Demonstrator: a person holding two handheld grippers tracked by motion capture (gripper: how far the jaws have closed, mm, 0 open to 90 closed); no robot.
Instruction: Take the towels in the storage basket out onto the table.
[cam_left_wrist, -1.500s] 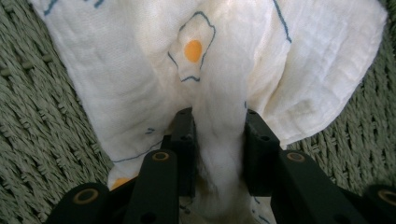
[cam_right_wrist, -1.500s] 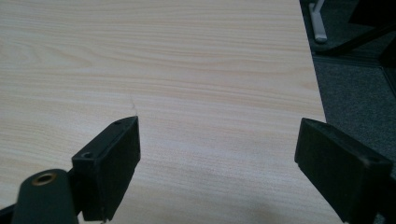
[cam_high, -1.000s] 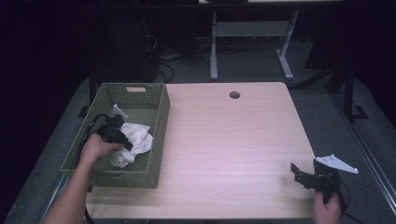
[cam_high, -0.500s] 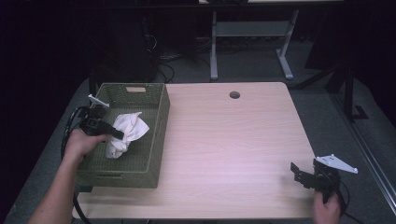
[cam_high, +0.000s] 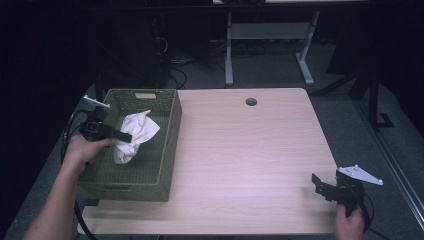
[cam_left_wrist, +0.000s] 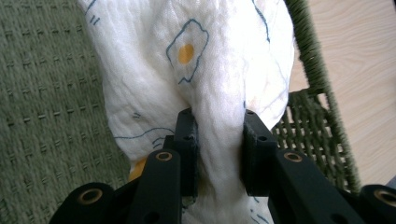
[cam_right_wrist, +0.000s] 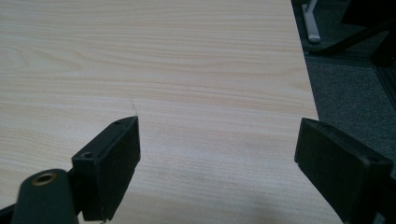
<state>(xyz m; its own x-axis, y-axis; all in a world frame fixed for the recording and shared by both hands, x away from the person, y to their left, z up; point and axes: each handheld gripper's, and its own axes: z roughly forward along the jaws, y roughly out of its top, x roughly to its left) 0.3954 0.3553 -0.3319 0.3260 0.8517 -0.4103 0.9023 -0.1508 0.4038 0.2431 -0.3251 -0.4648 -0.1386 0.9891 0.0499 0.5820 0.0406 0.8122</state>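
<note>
A white cloth (cam_high: 134, 135) printed with fried-egg drawings hangs inside the green woven basket (cam_high: 167, 150) at the table's left. My left gripper (cam_high: 125, 136) is shut on it: in the left gripper view both black pads (cam_left_wrist: 187, 135) pinch a fold of the white cloth (cam_left_wrist: 201, 74), which is lifted off the basket floor (cam_left_wrist: 51, 102). My right gripper (cam_high: 316, 181) rests low at the table's front right corner, open, with only bare wood between its pads (cam_right_wrist: 116, 158).
The light wooden table (cam_high: 250, 150) has a round cable hole (cam_high: 251, 102) at its back edge. The basket's right wall (cam_left_wrist: 322, 116) stands close to the cloth. Beyond the table lie a dark floor, cables and a desk frame (cam_high: 270, 35).
My left gripper has risen and pulled back to the left with the cloth, which now hangs stretched above the basket floor. The right gripper has stayed put.
</note>
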